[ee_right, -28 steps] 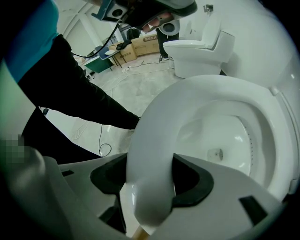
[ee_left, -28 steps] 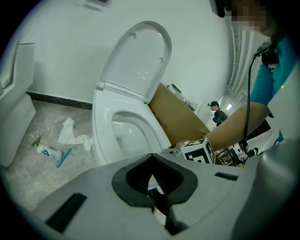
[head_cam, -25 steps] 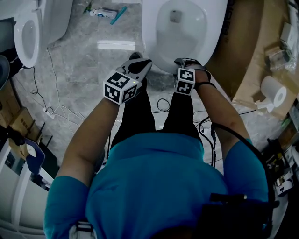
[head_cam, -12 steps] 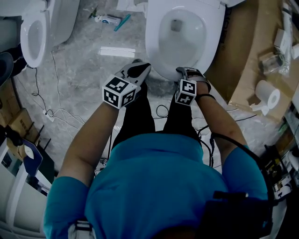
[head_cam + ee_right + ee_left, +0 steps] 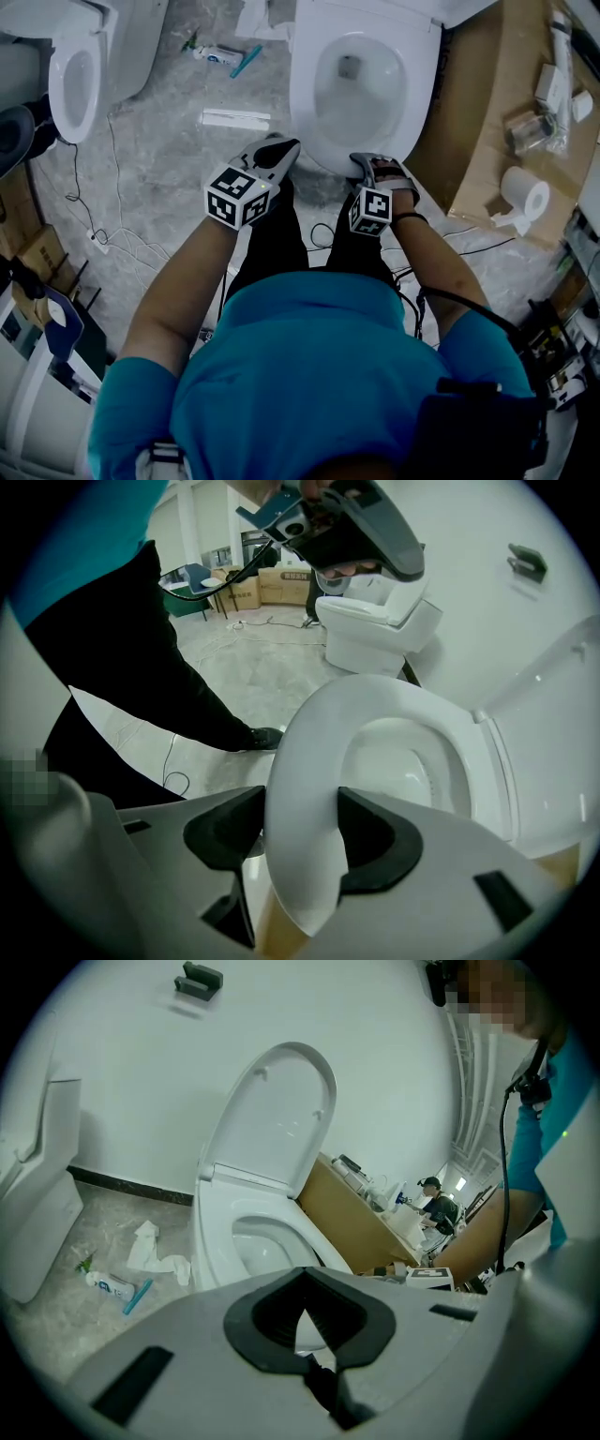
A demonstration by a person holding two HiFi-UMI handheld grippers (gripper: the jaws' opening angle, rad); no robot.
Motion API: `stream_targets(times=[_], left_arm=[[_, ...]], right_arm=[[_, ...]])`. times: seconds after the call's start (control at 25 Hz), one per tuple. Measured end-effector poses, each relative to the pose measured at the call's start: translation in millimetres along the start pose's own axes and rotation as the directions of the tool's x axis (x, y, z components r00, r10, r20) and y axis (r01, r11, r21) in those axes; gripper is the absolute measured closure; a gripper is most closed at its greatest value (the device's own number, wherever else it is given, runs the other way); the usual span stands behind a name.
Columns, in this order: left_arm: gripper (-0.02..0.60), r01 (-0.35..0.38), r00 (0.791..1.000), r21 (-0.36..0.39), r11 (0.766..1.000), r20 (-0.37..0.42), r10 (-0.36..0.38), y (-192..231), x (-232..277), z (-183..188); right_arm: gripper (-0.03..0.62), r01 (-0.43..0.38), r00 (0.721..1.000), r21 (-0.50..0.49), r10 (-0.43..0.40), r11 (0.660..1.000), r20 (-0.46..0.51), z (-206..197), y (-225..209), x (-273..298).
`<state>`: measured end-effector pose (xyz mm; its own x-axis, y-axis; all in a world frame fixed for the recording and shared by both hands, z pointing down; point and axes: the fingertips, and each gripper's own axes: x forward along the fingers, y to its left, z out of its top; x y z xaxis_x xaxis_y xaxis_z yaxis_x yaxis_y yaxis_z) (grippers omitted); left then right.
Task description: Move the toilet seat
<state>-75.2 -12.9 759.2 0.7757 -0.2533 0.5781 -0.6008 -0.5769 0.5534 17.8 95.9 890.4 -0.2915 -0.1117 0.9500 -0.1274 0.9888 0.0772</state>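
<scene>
The white toilet seat (image 5: 300, 789) has its front rim raised off the bowl (image 5: 403, 761) and runs between the pads of my right gripper (image 5: 300, 832). Those jaws have just been closing and now press on both sides of the rim. In the head view the right gripper (image 5: 361, 161) points steeply down at the toilet's (image 5: 309, 122) front edge. My left gripper (image 5: 284, 142) hovers just left of the bowl's front, shut, with nothing in it (image 5: 305, 1326). The lid (image 5: 277, 1119) stands upright against the wall.
A second toilet (image 5: 75, 80) stands at the far left. On the floor lie a tube and toothbrush (image 5: 225, 54), a white strip (image 5: 234, 118), crumpled tissue (image 5: 150, 1251) and cables (image 5: 103, 225). Cardboard (image 5: 487, 103) with a paper roll (image 5: 523, 192) flanks the right.
Both grippers have risen a little at the toilet's front. The right one has tipped further downward at the seat's front rim.
</scene>
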Motion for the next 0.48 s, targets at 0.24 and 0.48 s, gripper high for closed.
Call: stream_targets(times=[0.24,0.48], left_arm=[[0.578,-0.009,1.0,0.0,1.0,0.023,0.009,-8,-5,13],[0.578,-0.011,0.999,0.008,1.0,0.032,0.011,-16,-12,22]], right_arm=[[0.355,0.046,0.999,-0.014,-0.046,0.999,0.013,3,-3,-17],[0.361,0.086,0.996,-0.029,-0.086,0.996,0.028,7,-6,-33]])
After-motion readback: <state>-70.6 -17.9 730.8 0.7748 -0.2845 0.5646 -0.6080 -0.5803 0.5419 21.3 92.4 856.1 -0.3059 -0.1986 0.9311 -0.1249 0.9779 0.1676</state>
